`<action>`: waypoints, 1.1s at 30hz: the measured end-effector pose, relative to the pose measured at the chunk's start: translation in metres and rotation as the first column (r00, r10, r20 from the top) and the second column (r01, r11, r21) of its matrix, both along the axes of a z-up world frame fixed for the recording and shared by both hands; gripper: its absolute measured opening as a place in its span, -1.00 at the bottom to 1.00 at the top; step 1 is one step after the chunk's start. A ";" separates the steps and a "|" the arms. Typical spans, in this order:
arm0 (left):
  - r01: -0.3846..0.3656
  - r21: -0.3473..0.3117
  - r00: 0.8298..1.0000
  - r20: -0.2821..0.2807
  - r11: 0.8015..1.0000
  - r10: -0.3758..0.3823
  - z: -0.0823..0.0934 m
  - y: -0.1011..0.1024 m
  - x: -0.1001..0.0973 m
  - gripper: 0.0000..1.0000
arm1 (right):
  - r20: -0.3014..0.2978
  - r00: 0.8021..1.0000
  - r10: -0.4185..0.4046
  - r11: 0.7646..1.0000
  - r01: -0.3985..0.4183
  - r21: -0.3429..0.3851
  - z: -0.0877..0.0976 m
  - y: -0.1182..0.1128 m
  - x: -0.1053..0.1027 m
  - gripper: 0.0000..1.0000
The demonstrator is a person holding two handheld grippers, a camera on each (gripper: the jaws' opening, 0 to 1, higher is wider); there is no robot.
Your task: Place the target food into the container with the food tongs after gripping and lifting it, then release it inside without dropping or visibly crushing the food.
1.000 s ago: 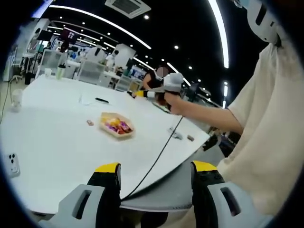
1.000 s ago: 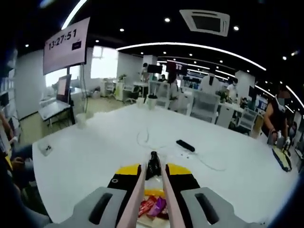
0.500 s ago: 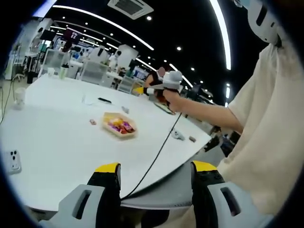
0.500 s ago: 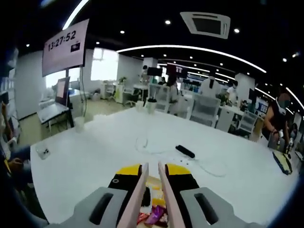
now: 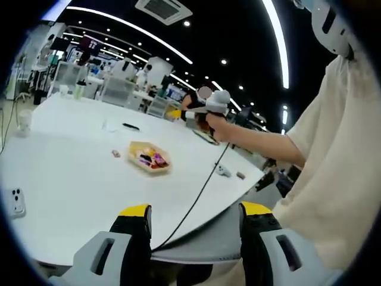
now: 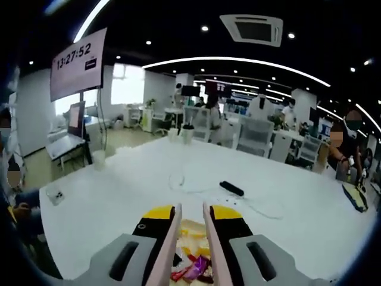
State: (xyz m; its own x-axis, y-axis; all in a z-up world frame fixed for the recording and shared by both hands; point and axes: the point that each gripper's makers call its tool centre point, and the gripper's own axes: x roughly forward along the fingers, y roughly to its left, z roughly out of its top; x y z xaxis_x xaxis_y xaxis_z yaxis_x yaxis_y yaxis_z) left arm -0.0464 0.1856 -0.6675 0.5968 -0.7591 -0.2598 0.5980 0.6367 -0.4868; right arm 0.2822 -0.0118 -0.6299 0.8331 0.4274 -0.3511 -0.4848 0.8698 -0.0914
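Food point(image 5: 151, 159) in bright wrappers lies in the container point(image 5: 150, 157), a small tan tray that sits on the white surface point(image 5: 71, 179). In the left gripper view, going from left to right, a phone point(image 5: 16, 201) lies near the edge of the surface, then a tiny piece point(image 5: 115, 154) rests just beside the tray, and a black cable point(image 5: 199, 190) runs past it up to the right hand-held gripper point(image 5: 205, 106), which a hand holds high above the surface. The left hand-held gripper point(image 5: 195, 232) has its jaws wide apart with nothing between them. In the right gripper view, the pink food tongs point(image 6: 189, 250) sit between the jaws of the right hand-held gripper point(image 6: 189, 226), which is closed on them, and the tong arms stand a little apart over the tray point(image 6: 190, 229) of food point(image 6: 191, 269). A black remote point(image 6: 231, 189) lies farther back.
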 end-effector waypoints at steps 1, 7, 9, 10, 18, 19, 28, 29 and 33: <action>-0.001 -0.001 1.000 0.001 1.000 0.001 0.000 0.000 0.000 0.17 | -0.005 1.000 0.000 1.000 0.000 0.006 0.000 0.001 -0.001 -0.51; -0.009 -0.005 1.000 0.004 1.000 0.009 0.001 0.001 -0.001 0.17 | -0.020 1.000 0.000 1.000 0.001 0.024 -0.004 0.007 -0.005 -0.45; -0.012 -0.007 1.000 0.006 1.000 0.012 0.001 0.001 -0.001 0.17 | -0.019 1.000 0.006 1.000 -0.006 0.022 -0.005 0.009 -0.006 -0.44; -0.013 -0.007 1.000 0.007 1.000 0.013 0.002 0.002 -0.001 0.17 | -0.023 1.000 0.013 1.000 -0.013 0.025 -0.006 0.011 -0.006 -0.44; -0.020 -0.010 1.000 0.012 1.000 0.020 0.003 0.003 -0.002 0.17 | -0.022 0.998 0.052 0.998 -0.053 -0.022 -0.008 0.029 -0.015 -0.42; -0.022 -0.010 1.000 0.014 1.000 0.022 0.003 0.004 -0.002 0.17 | -0.032 0.997 0.068 0.997 -0.069 -0.029 -0.011 0.033 -0.016 -0.42; -0.029 -0.016 0.999 0.017 0.999 0.029 0.003 0.007 0.000 0.17 | -0.097 0.984 0.149 0.986 -0.156 -0.064 -0.027 0.057 -0.026 -0.41; -0.030 -0.017 0.999 0.017 0.999 0.031 0.003 0.007 0.000 0.17 | -0.106 0.982 0.157 0.984 -0.165 -0.068 -0.029 0.059 -0.027 -0.41; -0.036 -0.020 0.999 0.015 0.999 0.037 0.001 0.009 0.001 0.17 | -0.124 0.975 0.182 0.977 -0.193 -0.089 -0.036 0.068 -0.028 -0.41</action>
State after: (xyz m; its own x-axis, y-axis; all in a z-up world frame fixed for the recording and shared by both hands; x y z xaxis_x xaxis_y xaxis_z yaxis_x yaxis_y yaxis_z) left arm -0.0457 0.1946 -0.6664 0.6280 -0.7417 -0.2355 0.5822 0.6486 -0.4903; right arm 0.2540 0.0561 -0.6657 0.6931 0.5301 -0.4884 -0.6507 0.7516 -0.1076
